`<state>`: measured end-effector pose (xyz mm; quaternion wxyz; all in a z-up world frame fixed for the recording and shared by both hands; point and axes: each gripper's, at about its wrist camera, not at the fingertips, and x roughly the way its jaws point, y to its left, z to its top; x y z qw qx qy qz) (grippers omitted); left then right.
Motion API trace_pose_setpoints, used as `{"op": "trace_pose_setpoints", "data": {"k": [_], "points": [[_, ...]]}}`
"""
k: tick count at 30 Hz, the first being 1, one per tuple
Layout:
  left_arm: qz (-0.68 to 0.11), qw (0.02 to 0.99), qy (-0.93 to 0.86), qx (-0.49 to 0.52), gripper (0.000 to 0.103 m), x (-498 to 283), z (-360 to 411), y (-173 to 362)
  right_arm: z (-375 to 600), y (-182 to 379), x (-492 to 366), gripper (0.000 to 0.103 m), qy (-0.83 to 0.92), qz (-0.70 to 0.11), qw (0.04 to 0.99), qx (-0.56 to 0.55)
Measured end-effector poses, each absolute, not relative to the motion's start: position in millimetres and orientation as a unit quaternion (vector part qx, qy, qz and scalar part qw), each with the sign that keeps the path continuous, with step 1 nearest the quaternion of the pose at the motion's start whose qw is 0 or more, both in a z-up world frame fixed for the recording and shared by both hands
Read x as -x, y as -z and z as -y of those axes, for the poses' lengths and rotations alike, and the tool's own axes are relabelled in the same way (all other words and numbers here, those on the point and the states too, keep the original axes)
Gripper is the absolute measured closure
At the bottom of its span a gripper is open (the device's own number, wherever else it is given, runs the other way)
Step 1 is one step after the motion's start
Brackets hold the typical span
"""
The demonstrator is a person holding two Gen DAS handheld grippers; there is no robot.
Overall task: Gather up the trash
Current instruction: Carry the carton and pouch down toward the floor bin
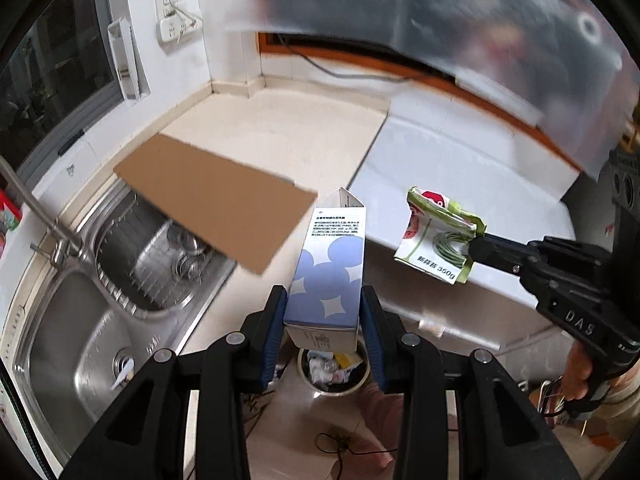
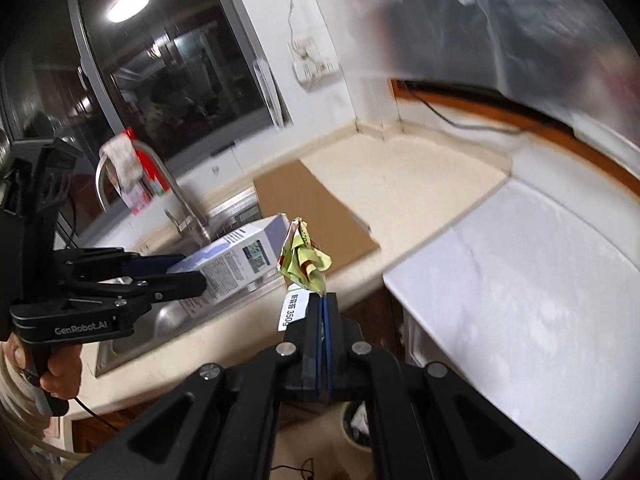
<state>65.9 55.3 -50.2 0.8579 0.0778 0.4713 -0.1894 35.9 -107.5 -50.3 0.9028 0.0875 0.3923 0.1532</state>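
My left gripper (image 1: 324, 300) is shut on a white and blue carton (image 1: 328, 272), held up in the air beside the counter edge. Its fingers (image 1: 276, 316) press both side faces. The same carton (image 2: 236, 260) shows in the right wrist view, clamped by the left gripper (image 2: 188, 272). My right gripper (image 2: 322, 300) is shut on a crumpled green and white food wrapper (image 2: 302, 256). In the left wrist view the wrapper (image 1: 436, 236) hangs from the right gripper (image 1: 474, 250) at the right. A round trash bin (image 1: 334, 372) with scraps stands on the floor right below the carton.
A flat cardboard sheet (image 1: 216, 204) lies on the beige counter (image 1: 280, 128) and overhangs the steel double sink (image 1: 92, 320). The tap (image 2: 176, 196) stands behind the sink. A white countertop (image 2: 520, 280) stretches to the right. A person's hands (image 1: 576, 376) grip both handles.
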Motion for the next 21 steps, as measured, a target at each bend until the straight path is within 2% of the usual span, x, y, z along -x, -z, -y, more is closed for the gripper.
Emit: {"op": "trace_pose_setpoints", "data": {"k": [6,11,17,21], "points": [[-0.511,0.839,0.179,-0.057,0.068,-55.3,-56.0,105.6,110.6,100.6,-27.0,0.102,-0.137,-0.444,0.881,-0.088],[-0.549,0.818,0.168,-0.045,0.068,-50.8,-45.3,175.7,118.4,166.5,-36.0,0.102,-0.130,-0.497,0.853,-0.093],[-0.585,0.797,0.148,-0.031,0.068,-55.8,-29.7,291.8,120.8,274.3,-54.0,0.102,-0.126,-0.545,0.824,-0.087],[-0.605,0.786,0.127,-0.025,0.068,-62.8,-24.4,393.7,120.0,363.1,-66.7,0.102,-0.123,-0.568,0.810,-0.079]]}}
